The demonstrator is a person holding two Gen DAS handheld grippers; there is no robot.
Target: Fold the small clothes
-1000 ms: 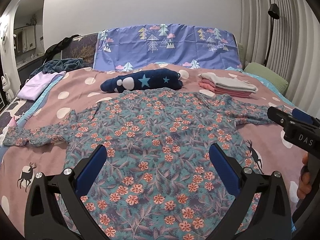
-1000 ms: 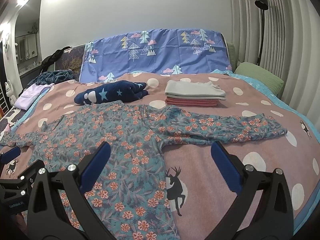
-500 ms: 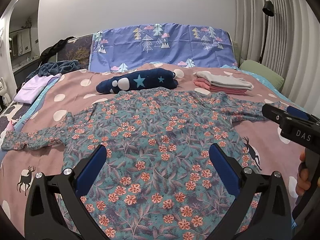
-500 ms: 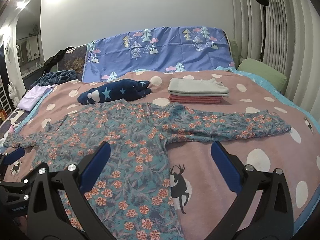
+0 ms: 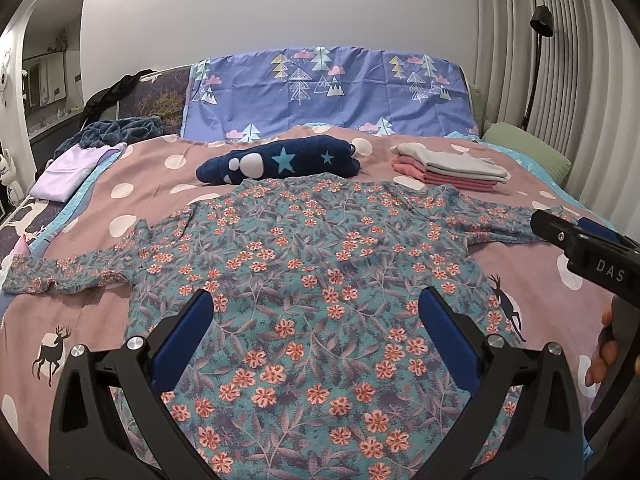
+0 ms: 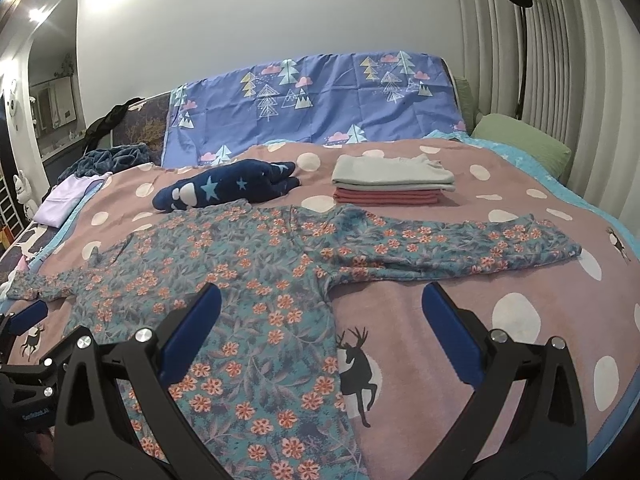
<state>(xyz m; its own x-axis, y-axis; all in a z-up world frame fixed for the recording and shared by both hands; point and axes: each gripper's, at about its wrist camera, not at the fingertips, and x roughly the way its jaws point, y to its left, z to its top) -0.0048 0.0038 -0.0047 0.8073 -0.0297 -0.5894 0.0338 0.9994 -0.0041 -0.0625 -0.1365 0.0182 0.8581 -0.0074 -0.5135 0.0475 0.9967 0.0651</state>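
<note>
A teal long-sleeved shirt with orange flowers lies spread flat on the pink dotted bedspread, both sleeves stretched out sideways. It also shows in the right wrist view, with its right sleeve reaching toward the bed's right side. My left gripper is open and empty above the shirt's lower body. My right gripper is open and empty above the shirt's right edge, below the armpit. The right gripper's black body shows at the right of the left wrist view.
A folded navy star garment lies behind the collar. A folded stack of grey and pink clothes sits at back right. A lilac cloth and a dark bundle lie at far left. A green pillow and curtains are at right.
Both grippers have drawn back a little from the shirt and stayed open. The shirt has not moved.
</note>
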